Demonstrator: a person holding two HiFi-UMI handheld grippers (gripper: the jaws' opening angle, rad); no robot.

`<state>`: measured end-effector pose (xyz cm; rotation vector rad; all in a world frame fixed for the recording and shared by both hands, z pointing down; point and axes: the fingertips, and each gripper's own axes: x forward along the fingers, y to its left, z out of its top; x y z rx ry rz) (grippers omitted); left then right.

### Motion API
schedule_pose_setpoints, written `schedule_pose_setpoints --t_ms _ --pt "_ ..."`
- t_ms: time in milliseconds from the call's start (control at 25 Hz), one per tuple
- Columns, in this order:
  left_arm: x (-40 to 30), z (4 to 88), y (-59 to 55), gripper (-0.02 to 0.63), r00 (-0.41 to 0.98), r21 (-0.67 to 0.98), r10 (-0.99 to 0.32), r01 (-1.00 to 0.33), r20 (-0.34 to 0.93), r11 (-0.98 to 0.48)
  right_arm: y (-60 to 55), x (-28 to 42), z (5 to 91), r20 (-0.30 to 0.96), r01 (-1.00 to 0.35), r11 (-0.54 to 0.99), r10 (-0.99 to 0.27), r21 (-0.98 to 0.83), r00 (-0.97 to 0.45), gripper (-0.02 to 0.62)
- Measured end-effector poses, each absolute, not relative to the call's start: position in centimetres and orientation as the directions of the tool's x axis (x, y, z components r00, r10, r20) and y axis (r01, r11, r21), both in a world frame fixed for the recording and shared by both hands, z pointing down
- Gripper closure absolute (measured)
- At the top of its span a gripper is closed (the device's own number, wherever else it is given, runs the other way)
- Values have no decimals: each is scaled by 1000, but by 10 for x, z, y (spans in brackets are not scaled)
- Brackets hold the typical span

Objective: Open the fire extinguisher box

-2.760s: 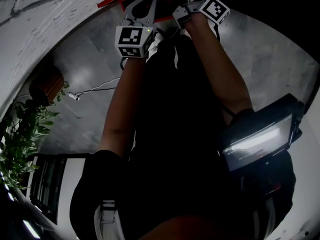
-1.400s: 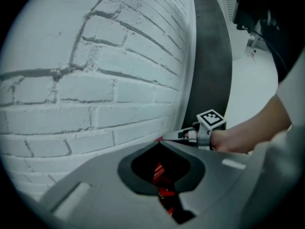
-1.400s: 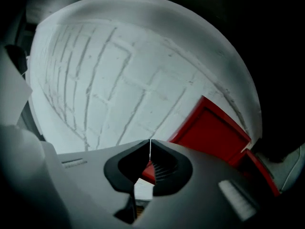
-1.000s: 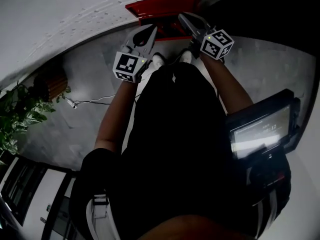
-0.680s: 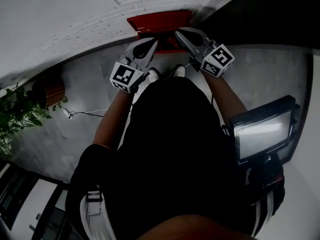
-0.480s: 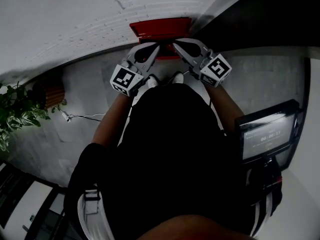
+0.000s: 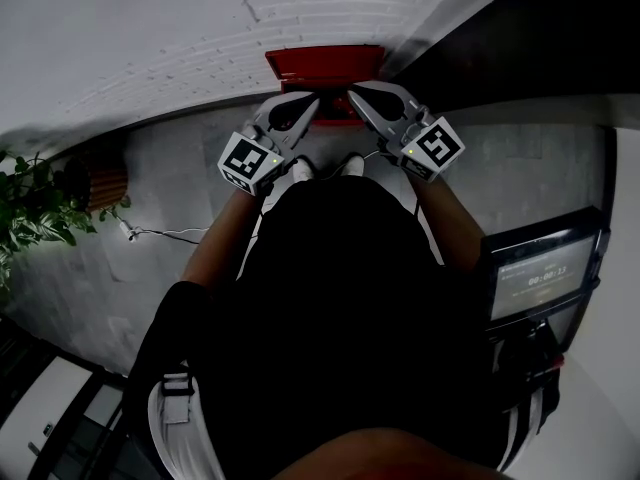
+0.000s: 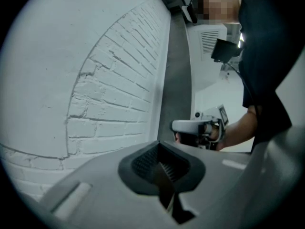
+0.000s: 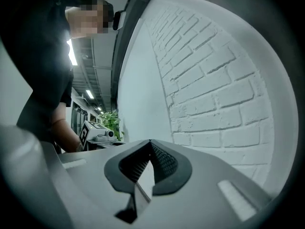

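Note:
The red fire extinguisher box stands on the floor against the white brick wall, its lid down. Both grippers are held low in front of it, tips pointing at the box and close to each other. My left gripper is shut with nothing between its pads. My right gripper is shut and empty too. In the left gripper view the closed jaws face the brick wall, with the right gripper beside them. In the right gripper view the shut jaws face the same wall. The box is hidden in both gripper views.
The person's dark clothing fills the middle of the head view, with white shoes just short of the box. A potted plant and a cable lie at the left. A device with a lit screen hangs at the right.
The view has tilted so the red box and wall show more fully. Both grippers have drawn closer together in front of the box. Their jaws stay shut.

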<state>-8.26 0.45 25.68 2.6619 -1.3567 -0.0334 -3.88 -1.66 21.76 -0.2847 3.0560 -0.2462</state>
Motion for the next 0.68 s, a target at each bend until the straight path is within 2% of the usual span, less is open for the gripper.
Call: schedule_pose_setpoints --t_ms 120,680 --pt "-82 256 3 603 590 143 -806 -803 44 -579 -18 -40 222 -13 -196 965 -201 -175 -979 588" --pt "-72 261 2 603 595 134 -802 -799 42 -586 -26 -25 239 6 -246 948 -250 -204 -968 586"
